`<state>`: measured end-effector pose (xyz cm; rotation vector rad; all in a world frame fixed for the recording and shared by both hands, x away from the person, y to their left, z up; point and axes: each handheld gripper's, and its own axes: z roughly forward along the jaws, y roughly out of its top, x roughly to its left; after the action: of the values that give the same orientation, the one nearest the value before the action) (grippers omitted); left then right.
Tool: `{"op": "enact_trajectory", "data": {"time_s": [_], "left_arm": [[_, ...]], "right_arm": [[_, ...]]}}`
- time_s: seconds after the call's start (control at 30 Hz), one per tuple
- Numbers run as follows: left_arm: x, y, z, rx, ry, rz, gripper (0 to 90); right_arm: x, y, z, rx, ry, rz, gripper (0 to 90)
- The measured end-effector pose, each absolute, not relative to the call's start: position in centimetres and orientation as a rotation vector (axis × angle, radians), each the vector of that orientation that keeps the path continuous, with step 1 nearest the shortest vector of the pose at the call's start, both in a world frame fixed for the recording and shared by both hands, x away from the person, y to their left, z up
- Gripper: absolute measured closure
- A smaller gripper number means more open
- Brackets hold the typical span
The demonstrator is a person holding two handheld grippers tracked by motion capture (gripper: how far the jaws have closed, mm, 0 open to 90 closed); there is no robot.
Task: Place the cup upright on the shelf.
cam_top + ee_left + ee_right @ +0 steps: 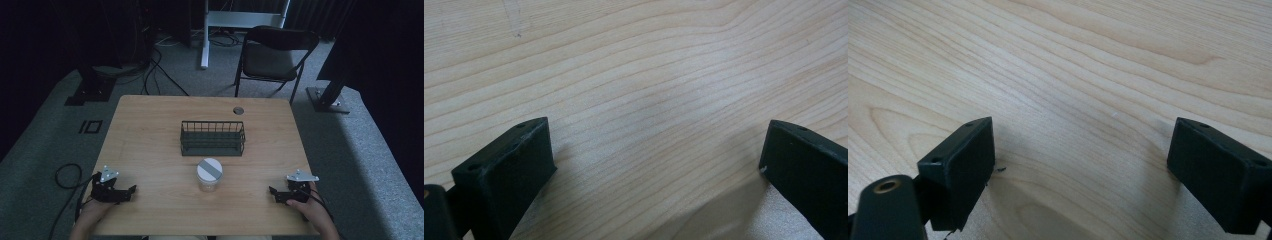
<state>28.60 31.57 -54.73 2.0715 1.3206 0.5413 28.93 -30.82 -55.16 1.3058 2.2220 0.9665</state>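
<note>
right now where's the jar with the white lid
In the high view the jar stands near the middle of the table, just in front of the wire basket, roughly midway between the left tool and right tool.

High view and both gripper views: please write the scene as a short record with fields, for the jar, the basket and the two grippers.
jar: clear jar with a white lid, upright, near the table's middle, touched by nothing
basket: dark wire basket, just behind the jar, apart from it; looks empty
left gripper: at the near left of the table, fingers wide apart, bare wood between them
right gripper: at the near right, fingers wide apart, bare wood between them
beyond the table: folding chair
</note>
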Motion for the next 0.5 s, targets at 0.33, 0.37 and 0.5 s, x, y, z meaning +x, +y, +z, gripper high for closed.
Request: {"op": "enact_trajectory", "data": {"time_s": [0.33, 0.37, 0.5], "left_arm": [[28.61, 31.56, -54.73, 2.073, 1.319, 0.541, 1.1], [28.60, 31.56, -54.73, 2.073, 1.319, 0.541, 1.1], [28.60, 31.57, -54.73, 2.073, 1.319, 0.541, 1.1]], "right_arm": [[28.94, -30.79, -55.16, 1.301, 2.224, 0.963, 11.2], [28.94, -30.79, -55.16, 1.300, 2.224, 0.963, 11.2], [28.94, -30.78, -55.17, 1.300, 2.223, 0.963, 11.2]]}}
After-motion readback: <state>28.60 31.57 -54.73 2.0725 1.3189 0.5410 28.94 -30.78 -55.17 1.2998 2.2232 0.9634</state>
